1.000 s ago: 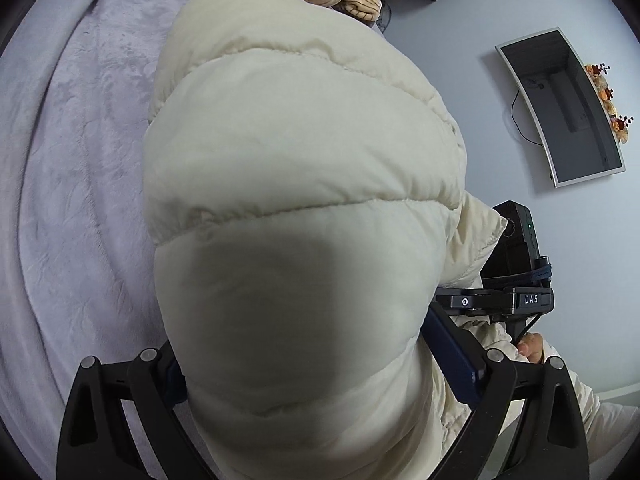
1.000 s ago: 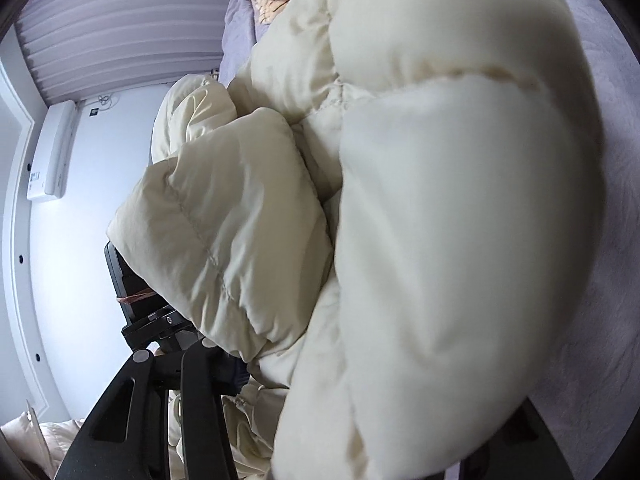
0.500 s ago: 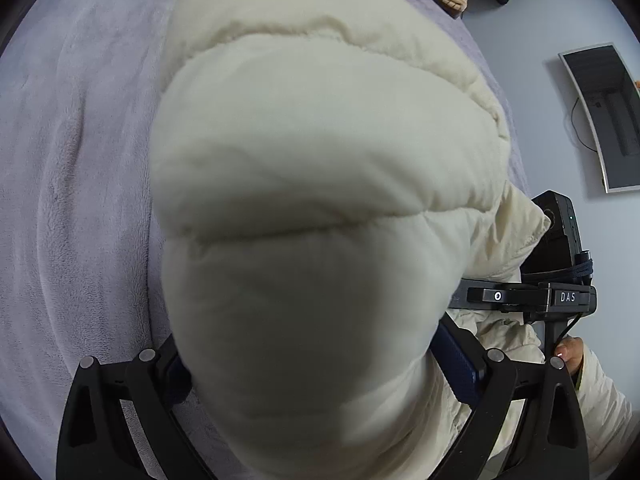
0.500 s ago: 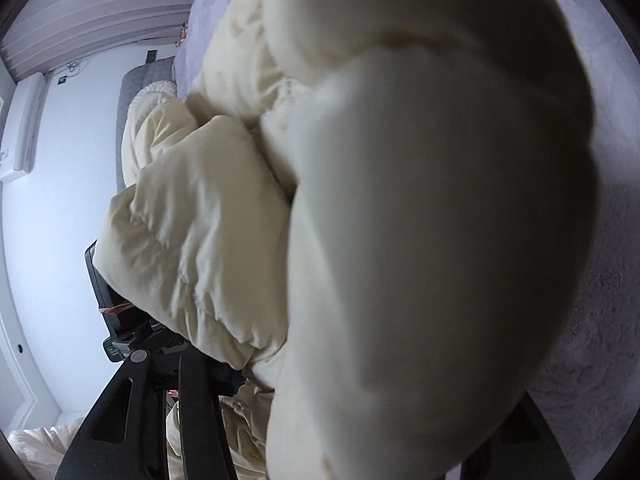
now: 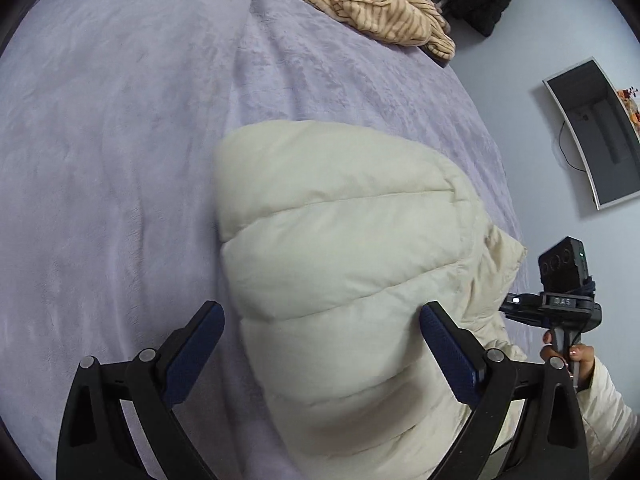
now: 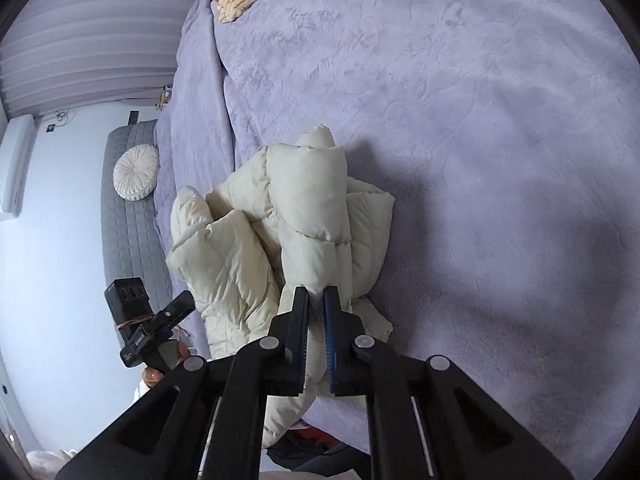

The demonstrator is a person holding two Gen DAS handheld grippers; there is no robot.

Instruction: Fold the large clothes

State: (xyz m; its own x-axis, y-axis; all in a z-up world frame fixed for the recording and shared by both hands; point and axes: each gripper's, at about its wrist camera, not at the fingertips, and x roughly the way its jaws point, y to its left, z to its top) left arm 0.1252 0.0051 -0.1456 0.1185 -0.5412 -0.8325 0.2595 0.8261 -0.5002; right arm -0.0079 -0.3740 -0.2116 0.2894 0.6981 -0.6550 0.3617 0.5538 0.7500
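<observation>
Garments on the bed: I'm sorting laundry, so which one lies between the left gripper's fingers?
The cream puffer jacket; the striped garment lies far off.

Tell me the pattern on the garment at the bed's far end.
Tan garment with thin dark stripes, clearest in the left wrist view.

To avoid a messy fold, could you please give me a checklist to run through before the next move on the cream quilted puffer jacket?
1. Left gripper open, straddling the cream quilted puffer jacket: ok.
2. Right gripper grip: jaws have just been closing, now shut; fabric between them: cannot tell.
3. Jacket resting on the lilac plush bedspread: ok.
4. Fold neat: not ok, bunched in lumps.
5. Striped beige garment clear of the jacket: ok.
</observation>
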